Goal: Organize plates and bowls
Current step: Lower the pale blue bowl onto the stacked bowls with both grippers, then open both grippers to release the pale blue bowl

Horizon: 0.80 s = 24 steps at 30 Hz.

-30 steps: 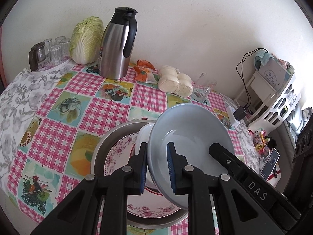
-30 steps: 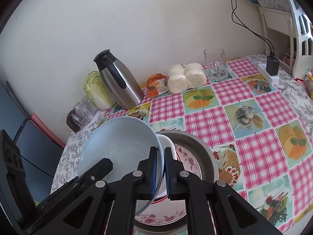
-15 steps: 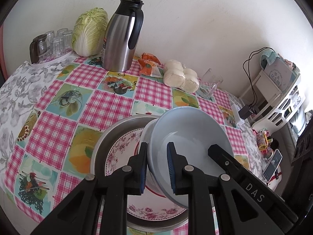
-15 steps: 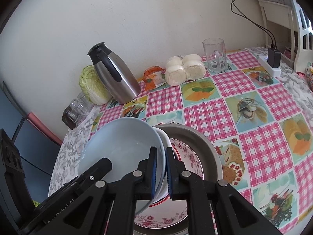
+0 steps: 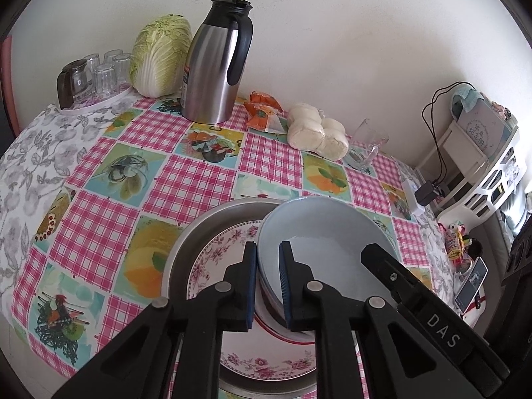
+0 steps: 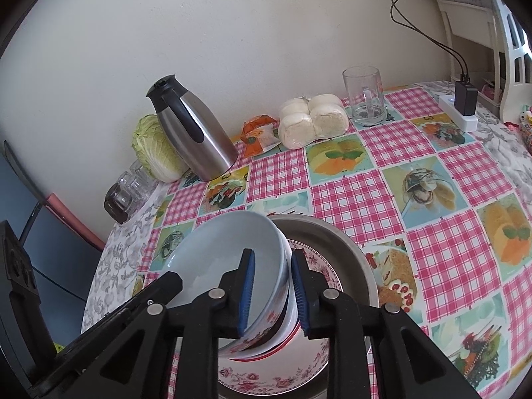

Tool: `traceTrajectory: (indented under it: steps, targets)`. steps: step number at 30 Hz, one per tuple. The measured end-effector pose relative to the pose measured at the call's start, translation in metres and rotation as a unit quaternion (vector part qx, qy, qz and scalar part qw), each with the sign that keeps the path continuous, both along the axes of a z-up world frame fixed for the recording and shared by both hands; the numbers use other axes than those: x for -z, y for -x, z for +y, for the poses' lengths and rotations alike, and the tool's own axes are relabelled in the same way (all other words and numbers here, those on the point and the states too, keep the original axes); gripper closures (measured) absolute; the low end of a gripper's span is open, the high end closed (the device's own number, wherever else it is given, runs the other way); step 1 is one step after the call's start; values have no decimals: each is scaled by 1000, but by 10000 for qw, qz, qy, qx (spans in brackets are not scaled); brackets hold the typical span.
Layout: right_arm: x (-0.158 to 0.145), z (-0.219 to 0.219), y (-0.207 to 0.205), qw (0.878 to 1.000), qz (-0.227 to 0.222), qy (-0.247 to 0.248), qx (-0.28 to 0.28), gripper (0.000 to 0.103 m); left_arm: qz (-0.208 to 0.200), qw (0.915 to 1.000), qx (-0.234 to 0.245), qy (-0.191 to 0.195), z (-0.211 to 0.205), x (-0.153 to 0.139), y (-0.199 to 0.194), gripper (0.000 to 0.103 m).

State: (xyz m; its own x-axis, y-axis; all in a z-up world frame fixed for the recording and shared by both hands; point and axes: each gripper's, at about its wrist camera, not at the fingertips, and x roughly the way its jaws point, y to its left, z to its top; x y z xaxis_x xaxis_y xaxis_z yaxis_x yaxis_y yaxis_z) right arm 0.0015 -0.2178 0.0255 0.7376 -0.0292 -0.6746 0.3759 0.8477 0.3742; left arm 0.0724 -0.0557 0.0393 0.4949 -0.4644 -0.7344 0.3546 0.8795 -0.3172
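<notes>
Both claws meet at one pale blue bowl (image 5: pixel 319 229), each with a fingertip on either side of its rim. Left gripper (image 5: pixel 268 286) stands with its blue-padded jaws parted narrowly, straddling the bowl's near-left rim; the pads lie close to the wall, though whether they press on it cannot be told from this view. Right gripper (image 6: pixel 271 294) is spread wider, one pad inside the bowl and one outside, with a visible gap between the outer pad and the bowl's wall, so it is not pinching.

The pale blue bowl (image 6: pixel 229 252) is tilted rather than level. Its open mouth faces up and toward the left gripper's side, and its flowered outer wall shows low in the right wrist view. It sits nested in a white bowl with a red rim line (image 6: pixel 282 339), whose edge shows just beneath it.

Both bowls rest on a floral plate (image 5: pixel 266 359) with pink roses, and that plate lies inside a round steel basin (image 5: pixel 206 229) on the checked tablecloth (image 5: pixel 199 183).

Along the wall beyond stand a steel thermos jug (image 5: pixel 216 63), a napa cabbage (image 5: pixel 159 56), a tray of upturned glasses (image 5: pixel 96 76), an orange snack packet (image 5: pixel 262 113), a bag of white buns (image 5: pixel 316 129) and a glass mug (image 6: pixel 365 96).
</notes>
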Motion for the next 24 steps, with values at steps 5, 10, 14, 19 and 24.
traceTrajectory:
  steps: [5, 10, 14, 19, 24]
  targets:
    - [1, -6, 2, 9999, -3, -39, 98, 70, -39, 10000, -51, -8, 1, -1, 0, 90]
    - [-1, -11, 6, 9998, 25, -29, 211, 54, -208, 9994, -147, -229, 2, -11, 4, 88]
    - [-3, -12, 8, 9995, 97, 84, 276, 36, -172, 9997, -154, -25, 8, -16, 5, 53]
    - [-4, -13, 9, 9994, 134, 145, 273, 24, -97, 9994, -344, -29, 15, -17, 4, 30]
    - [-4, -13, 10, 9995, 145, 145, 250, 20, 57, 9972, -735, -127, 26, -12, -1, 18]
